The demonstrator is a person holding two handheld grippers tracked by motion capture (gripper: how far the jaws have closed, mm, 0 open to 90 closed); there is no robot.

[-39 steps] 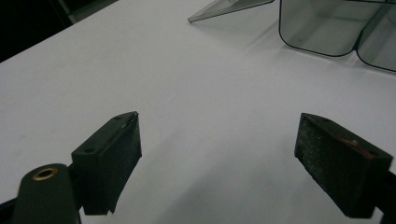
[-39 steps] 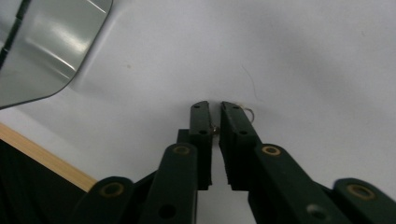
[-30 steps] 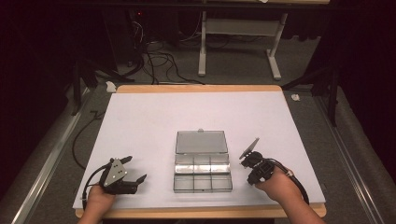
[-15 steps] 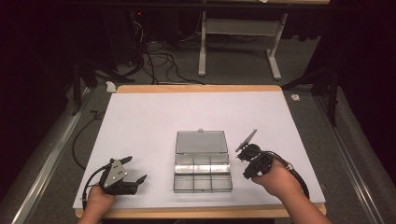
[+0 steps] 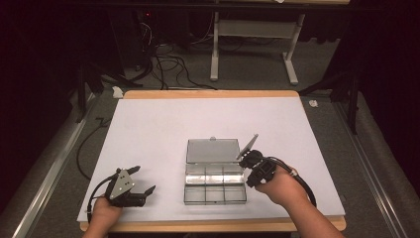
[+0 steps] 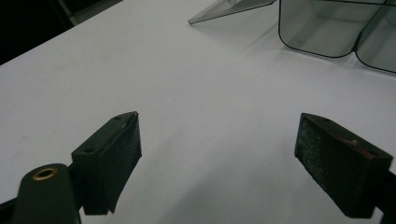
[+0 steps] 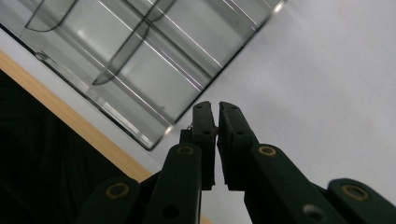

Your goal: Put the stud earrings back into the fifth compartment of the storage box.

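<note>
At 3 o'clock of the open box [image 5: 215,186], you are holding the right gripper [image 5: 247,159] closed, gripping nothing; left gripper [image 5: 142,182], at 9 o'clock, is resting wide open, empty, clear of it.

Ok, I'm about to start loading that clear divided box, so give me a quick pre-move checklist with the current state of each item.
1. Lid open: ok. The organizer box has its lid lying flat behind it.
2. Compartments empty: ok as far as the high view and the right gripper view show.
3. Left gripper ready to grasp: ok, jaws wide apart with nothing between them.
4. Right gripper ready to grasp: not ok, jaws closed together on nothing.
5. Parts to load within reach: not ok, nothing else lies on the white table top.
6. Box square to the table edge: ok.
</note>
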